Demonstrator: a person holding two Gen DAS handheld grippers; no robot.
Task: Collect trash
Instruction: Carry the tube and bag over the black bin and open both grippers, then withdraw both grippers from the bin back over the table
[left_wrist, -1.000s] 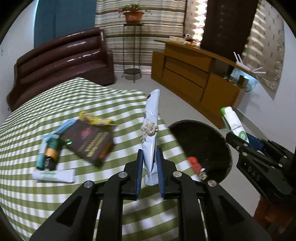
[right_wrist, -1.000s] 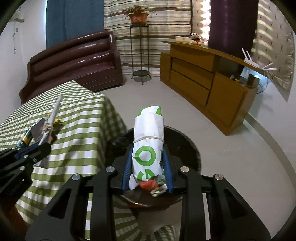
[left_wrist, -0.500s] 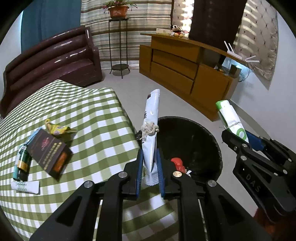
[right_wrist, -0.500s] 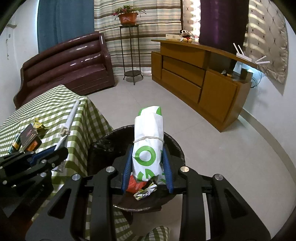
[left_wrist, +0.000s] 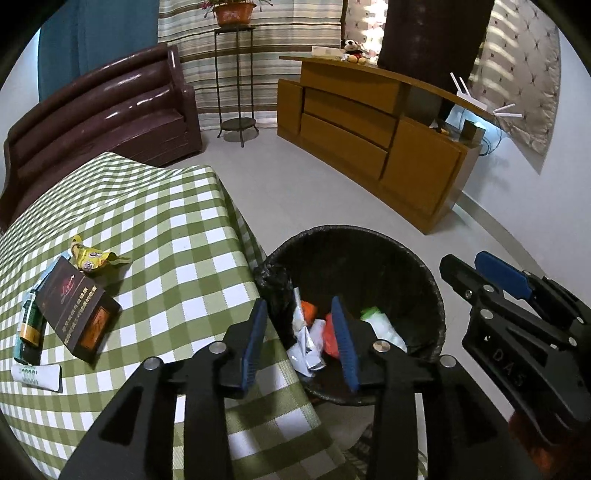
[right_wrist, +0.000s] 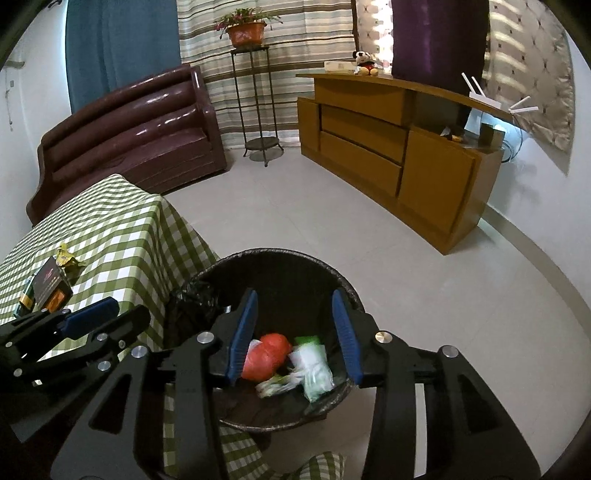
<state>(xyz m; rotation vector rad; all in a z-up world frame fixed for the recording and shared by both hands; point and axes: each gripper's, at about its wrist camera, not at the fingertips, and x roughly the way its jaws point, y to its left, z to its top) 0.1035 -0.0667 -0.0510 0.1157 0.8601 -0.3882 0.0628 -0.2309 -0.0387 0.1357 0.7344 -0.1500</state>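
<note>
- Green-checked cloth is covering the bench (left_wrist: 177, 236), with a black bin (left_wrist: 424, 273) standing on the floor at its corner.
- Both the left gripper (left_wrist: 299, 339) and the right gripper (right_wrist: 291, 332) are hanging over the bin, jaws wide and holding nothing.
- Below the jaws, a white wrapper (left_wrist: 306, 343) and a green-white packet (right_wrist: 314, 365) are lying inside the bin.
- Left of the left jaws, a yellow wrapper (left_wrist: 90, 254), dark box (left_wrist: 74, 306) and white tube (left_wrist: 37, 376) are waiting; the next reach looks bound there.

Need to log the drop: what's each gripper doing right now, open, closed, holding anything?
Left gripper: open, holding nothing, above the trash bin.
Right gripper: open, holding nothing, also above the bin.
</note>
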